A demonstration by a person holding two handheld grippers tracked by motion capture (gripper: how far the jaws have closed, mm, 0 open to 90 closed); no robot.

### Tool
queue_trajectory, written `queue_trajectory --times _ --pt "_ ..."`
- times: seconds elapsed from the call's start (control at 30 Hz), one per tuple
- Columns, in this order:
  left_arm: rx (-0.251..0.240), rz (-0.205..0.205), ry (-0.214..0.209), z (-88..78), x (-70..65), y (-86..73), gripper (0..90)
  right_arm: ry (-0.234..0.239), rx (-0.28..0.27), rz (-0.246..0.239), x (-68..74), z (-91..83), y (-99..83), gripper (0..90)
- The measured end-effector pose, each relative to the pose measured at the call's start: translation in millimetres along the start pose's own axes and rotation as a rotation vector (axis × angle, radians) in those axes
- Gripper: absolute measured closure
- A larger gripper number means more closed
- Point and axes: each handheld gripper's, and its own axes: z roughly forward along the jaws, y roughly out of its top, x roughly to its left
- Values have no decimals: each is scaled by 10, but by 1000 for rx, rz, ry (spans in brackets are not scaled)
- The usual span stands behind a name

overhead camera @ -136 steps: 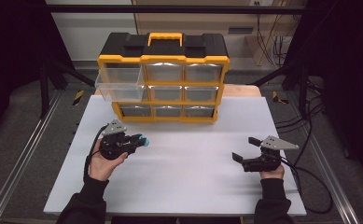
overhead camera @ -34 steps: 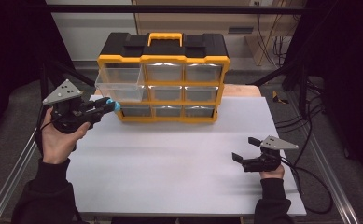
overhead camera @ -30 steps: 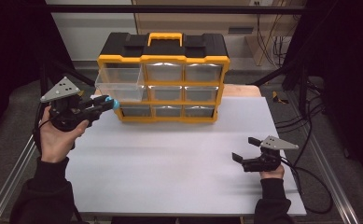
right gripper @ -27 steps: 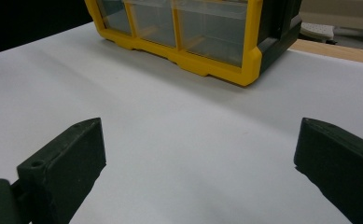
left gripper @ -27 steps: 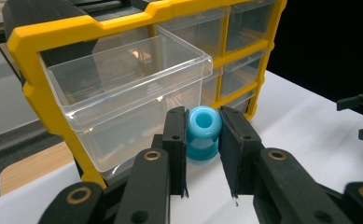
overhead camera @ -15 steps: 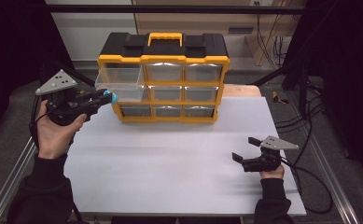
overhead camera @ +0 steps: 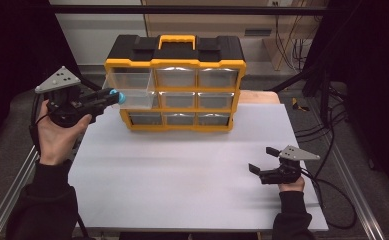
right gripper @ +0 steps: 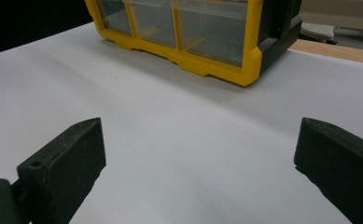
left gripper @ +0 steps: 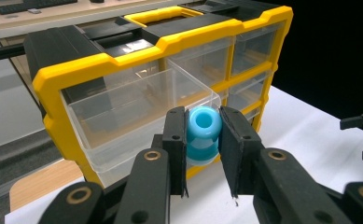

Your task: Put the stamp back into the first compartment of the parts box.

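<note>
Blue spool (left gripper: 203, 135) clamped in left hand-held gripper (left gripper: 202, 140)

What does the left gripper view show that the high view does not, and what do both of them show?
Left gripper view alone: the hole through the blue spool, and both pads pressing its sides beside the pulled-out clear drawer, which looks empty.

High view alone: the organizer's nine drawers, the person's hands, the whole white table, and the right tool resting open on it.

Both: the yellow and black organizer, the open top-left drawer, and the left tool shut on the spool.
</note>
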Motion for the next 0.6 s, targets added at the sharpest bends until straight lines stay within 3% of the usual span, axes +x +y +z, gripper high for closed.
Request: queue_trajectory --times 0.07,0.6 --pt "-9 14 5 -2 10 23 725 1 0 -1 1 1 0 25" --pt "-17 -7 19 58 67 162 725 2 0 0 0 1 -1 25"
